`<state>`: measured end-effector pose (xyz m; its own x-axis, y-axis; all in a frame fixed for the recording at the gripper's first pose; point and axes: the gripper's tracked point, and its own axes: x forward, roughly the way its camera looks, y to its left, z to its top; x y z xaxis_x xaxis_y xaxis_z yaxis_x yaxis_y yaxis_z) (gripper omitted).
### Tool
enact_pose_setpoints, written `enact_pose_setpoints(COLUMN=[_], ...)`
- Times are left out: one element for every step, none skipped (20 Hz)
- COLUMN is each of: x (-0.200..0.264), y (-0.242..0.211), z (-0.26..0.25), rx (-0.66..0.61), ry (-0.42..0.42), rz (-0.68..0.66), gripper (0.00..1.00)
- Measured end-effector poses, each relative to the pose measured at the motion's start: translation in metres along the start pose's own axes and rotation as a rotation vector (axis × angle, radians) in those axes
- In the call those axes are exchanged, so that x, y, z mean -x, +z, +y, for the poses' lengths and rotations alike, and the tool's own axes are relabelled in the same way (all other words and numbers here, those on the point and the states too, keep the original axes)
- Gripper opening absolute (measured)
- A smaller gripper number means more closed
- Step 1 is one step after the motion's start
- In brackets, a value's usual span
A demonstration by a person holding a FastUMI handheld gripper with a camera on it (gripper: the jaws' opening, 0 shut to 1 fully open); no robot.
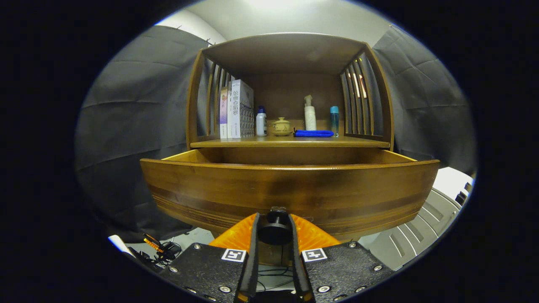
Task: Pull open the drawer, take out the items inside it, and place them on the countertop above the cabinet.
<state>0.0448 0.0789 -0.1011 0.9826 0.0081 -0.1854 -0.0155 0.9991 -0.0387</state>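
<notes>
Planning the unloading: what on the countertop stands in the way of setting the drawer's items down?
The shelf already carries books, bottles, a pot and a blue cloth. Its front strip is bare. The hand-held gripper grips the drawer knob.

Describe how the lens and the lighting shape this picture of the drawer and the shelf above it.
Gripper view: fisheye distortion bows the drawer front into a curve; the overhead light leaves a pale sheen across it; the gripper, shut on the drawer knob, sits in shadow; the shelf with its books and blue cloth is evenly lit and sharp.
</notes>
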Motion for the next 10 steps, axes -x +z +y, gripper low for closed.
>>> enact_pose_setpoints(x=[0.003,0.005,0.008,0.01,0.01,0.013,0.014,0.017,0.021,0.025], y=[-0.001,-0.001,-0.002,-0.003,-0.004,-0.004,-0.005,-0.005,-0.007,-0.008], z=[0.002,0.003,0.005,0.005,0.005,0.005,0.006,0.006,0.008,0.009], rx=[0.007,0.009,0.006,-0.001,-0.007,-0.015,-0.017,-0.021,-0.022,-0.024], ry=[0.003,0.006,0.011,0.015,0.017,0.019,0.02,0.02,0.023,0.028], rz=[-0.002,-0.003,-0.002,0.0,0.005,0.008,0.011,0.011,0.015,0.015], gripper=[0.34,0.34,0.34,0.34,0.34,0.34,0.34,0.34,0.34,0.34])
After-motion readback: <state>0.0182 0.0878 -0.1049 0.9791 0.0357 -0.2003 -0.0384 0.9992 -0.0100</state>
